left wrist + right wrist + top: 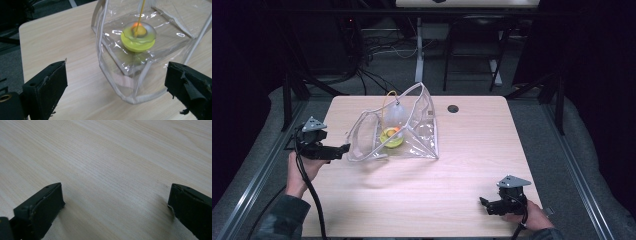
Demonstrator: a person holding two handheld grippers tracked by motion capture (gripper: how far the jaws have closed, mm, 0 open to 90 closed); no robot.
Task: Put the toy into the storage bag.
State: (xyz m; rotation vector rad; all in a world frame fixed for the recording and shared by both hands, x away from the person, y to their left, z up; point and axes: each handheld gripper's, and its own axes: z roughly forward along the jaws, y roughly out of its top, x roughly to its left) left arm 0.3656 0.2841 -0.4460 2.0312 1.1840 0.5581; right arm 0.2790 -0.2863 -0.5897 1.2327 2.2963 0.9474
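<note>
A clear plastic pouch [414,131] with white trim stands open on the wooden table [477,150], left of centre. Inside it lies a yellow-green round dish [391,138] with an orange ball on it, under a clear cover, and a yellow cord rises from there. My left gripper [344,149] is open at the pouch's left edge. In the left gripper view its jaws [117,82] stand wide, and the pouch's near corner [120,60] and the dish [137,43] lie ahead between them, untouched. My right gripper [482,203] rests open near the front right, over bare wood [116,202].
A dark round hole [453,108] sits in the tabletop near the back edge. Beyond the table are desk legs [419,50], a chair frame and cables on the floor. Black frame posts stand at both back corners.
</note>
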